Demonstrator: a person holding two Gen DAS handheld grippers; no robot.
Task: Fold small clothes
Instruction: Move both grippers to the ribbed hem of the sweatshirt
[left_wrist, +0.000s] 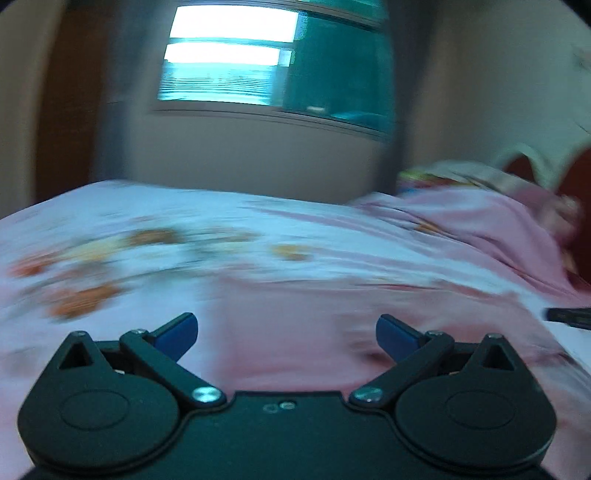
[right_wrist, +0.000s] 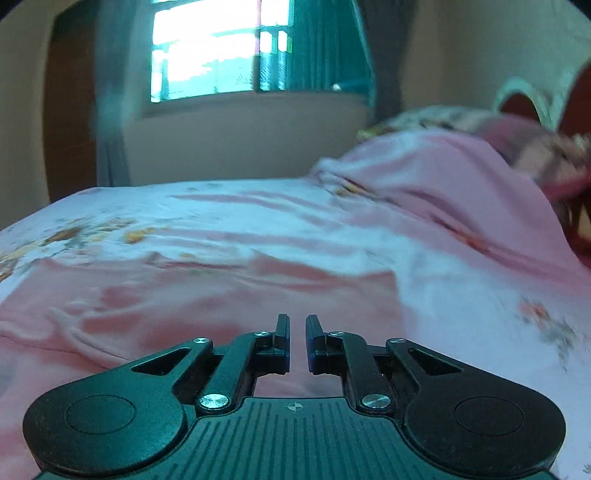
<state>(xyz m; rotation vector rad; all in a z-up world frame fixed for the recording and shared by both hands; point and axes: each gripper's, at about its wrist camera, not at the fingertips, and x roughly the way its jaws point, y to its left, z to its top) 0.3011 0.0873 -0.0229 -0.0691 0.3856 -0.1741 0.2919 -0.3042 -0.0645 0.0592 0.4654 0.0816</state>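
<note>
Left gripper (left_wrist: 286, 338): your fingers are spread wide, nothing in them, just above the garment (left_wrist: 295, 347).
Right gripper (right_wrist: 297, 332): fingers nearly together, only a slim gap, holding nothing.
Garment: pink, lying rumpled on the bed (right_wrist: 461, 306).

Bedroom: bright window (right_wrist: 207, 62) with teal curtain (right_wrist: 325, 48) upper centre, beige wall (right_wrist: 240, 144) beneath, floral-sheeted bed (right_wrist: 184, 206) across mid-frame, pink bedding heap (right_wrist: 443, 177) at right

Left gripper (left_wrist: 286, 334): black round-lobed housing, silver screws showing, blue-padded fingers (left_wrist: 176, 334).
Right gripper (right_wrist: 297, 339): black ribbed housing, silver screws, crosshair marking.
</note>
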